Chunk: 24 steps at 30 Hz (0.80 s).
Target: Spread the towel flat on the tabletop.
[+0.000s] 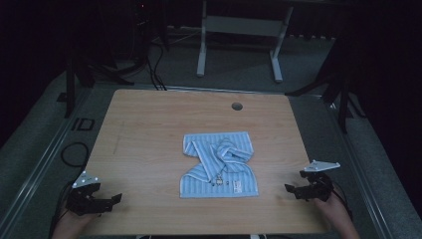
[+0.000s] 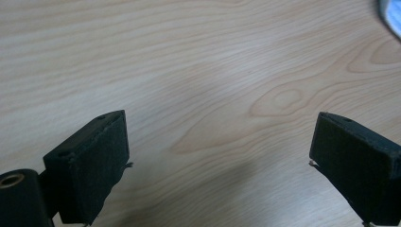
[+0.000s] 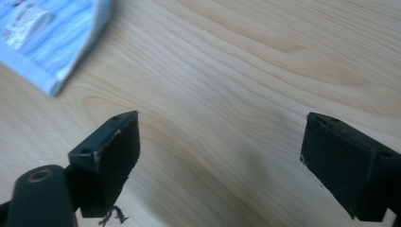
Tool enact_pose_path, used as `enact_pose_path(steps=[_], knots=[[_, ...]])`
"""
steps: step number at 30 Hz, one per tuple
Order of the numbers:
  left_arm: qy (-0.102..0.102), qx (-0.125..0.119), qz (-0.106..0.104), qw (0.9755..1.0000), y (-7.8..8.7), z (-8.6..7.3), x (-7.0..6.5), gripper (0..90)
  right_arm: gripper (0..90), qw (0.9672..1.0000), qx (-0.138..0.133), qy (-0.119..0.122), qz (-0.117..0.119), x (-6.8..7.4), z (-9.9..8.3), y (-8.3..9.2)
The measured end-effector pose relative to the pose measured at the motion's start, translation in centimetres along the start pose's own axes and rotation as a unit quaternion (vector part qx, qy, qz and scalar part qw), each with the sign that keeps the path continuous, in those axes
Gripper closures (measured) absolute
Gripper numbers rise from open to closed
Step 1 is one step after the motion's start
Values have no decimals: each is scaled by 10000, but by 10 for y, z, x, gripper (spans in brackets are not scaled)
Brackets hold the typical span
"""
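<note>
Both grippers, left gripper (image 1: 107, 201) and right gripper (image 1: 294, 189), are waiting with fingers wide, flanking the crumpled striped towel (image 1: 219, 165) on the surface (image 1: 144, 139), likely readying a two-sided grab.

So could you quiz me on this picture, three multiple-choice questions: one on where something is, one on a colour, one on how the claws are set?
1. Where does the striped towel lie on the wooden table?
A. near the middle
B. at the far left corner
C. hanging off the near edge

2. What colour is the towel?
A. red and black
B. light blue with white stripes
C. plain green

3. How are the left claw and the right claw set?
A. both shut on the towel
B. one open, one shut
C. both open and empty

Answers: 1 A, it sits about midway between the claws; 2 B, pale blue stripes show; 3 C, each gripper view shows bare wood between wide jaws.
</note>
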<state>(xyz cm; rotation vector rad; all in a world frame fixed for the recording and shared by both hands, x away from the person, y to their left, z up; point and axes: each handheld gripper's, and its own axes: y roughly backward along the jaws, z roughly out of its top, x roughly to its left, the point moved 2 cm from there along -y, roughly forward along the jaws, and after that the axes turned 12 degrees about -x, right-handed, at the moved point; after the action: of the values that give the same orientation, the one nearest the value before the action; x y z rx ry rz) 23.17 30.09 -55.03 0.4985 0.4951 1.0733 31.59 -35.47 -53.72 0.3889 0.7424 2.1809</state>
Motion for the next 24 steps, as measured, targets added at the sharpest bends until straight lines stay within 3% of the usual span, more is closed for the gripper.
enact_pose_path(steps=[8, 9, 12, 13, 21, 24], knots=[[-184, 155, -206, 9995, -13, 14, -16, 54, 133, 9994, 10, 207, 289, 14, 14, -13], [-246, 226, -307, 9990, -21, 18, -22, 54, 135, 9989, 55, 197, 421, 17, 18, -17], [-350, 327, -391, 9981, -30, 22, -29, 54, 141, 9984, 38, 281, 482, 21, 23, -21], [-371, 364, -517, 9973, -36, 25, -34, 54, 144, 9982, 45, 320, 502, 22, 25, -23], [-588, 622, -782, 9933, -61, 34, -54, 54, 173, 9959, 103, 565, 698, 34, 38, -33], [-626, 636, -851, 9924, -66, 37, -60, 54, 173, 9952, 105, 556, 798, 37, 44, -38]])
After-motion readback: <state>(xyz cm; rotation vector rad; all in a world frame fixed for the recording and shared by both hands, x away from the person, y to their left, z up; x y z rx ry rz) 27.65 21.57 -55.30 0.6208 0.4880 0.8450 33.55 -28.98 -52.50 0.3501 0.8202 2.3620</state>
